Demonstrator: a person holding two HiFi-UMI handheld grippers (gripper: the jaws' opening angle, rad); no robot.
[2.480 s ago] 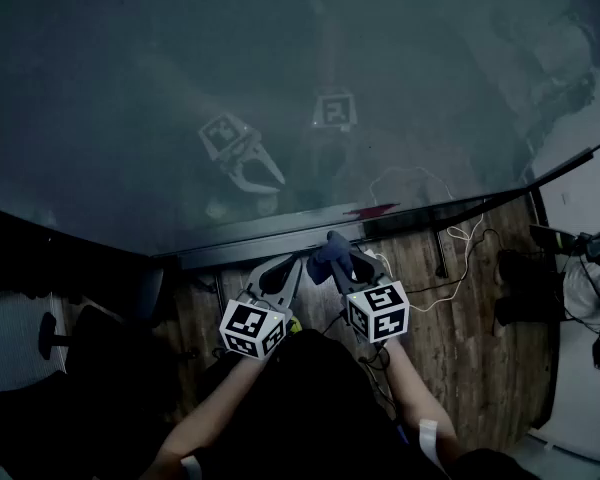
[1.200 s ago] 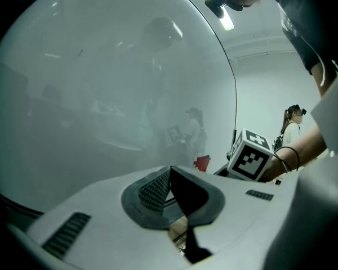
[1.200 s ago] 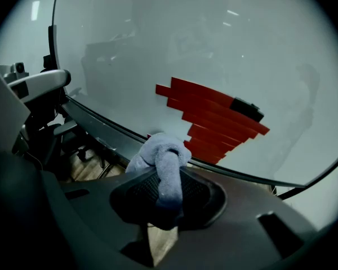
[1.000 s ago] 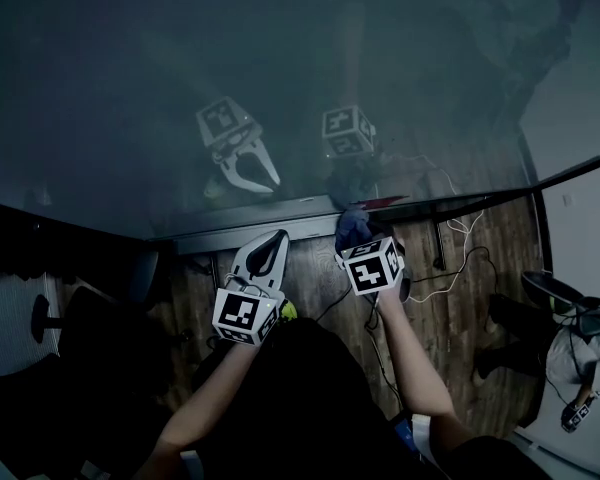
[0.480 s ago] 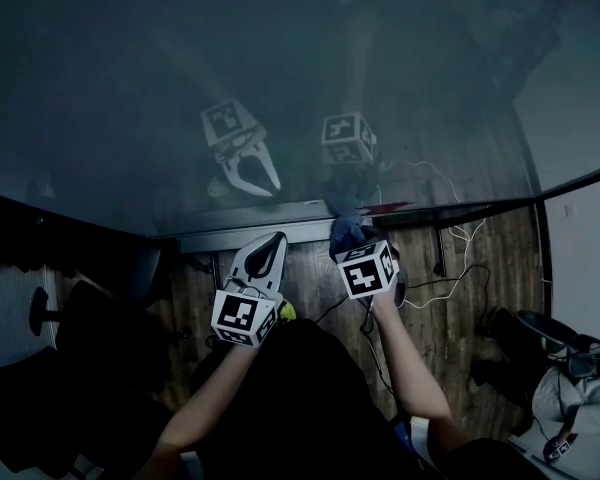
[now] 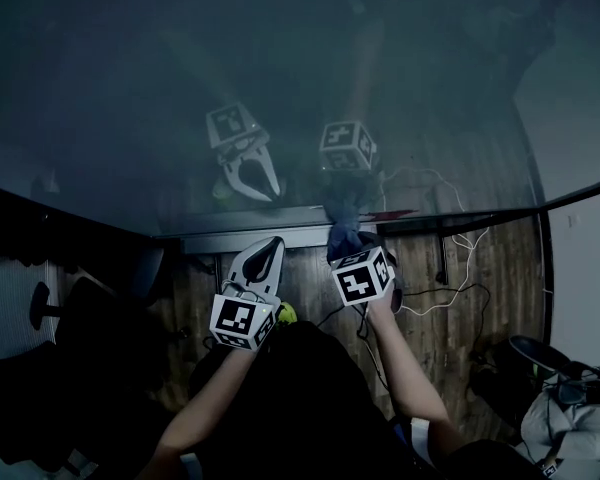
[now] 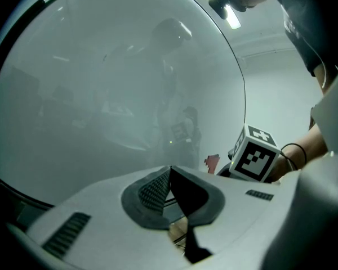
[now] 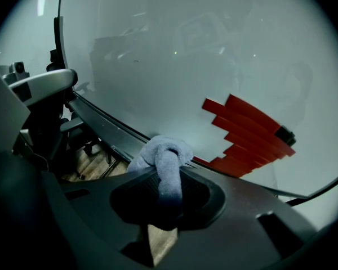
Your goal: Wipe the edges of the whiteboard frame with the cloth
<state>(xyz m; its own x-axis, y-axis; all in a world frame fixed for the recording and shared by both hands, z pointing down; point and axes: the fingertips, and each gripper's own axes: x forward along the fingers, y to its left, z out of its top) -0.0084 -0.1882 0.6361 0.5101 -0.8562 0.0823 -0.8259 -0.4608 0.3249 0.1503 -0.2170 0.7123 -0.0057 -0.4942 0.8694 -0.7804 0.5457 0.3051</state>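
Left gripper (image 7: 170, 172): jaws pressed together with nothing between them; it is held level just below the bottom rail, left of the cloth
Whiteboard frame (image 6: 242, 238): grey bottom rail running across in front of both grippers, the glossy board above it
Cloth (image 8: 161, 153): blue-grey, bunched; it sticks out past the right jaw tips and its front end is at the bottom rail
Right gripper (image 8: 168, 191): tilted downward, jaws part-way closed and clamped on the cloth
Red mark (image 8: 247, 135): stepped bars on the board, right of the cloth
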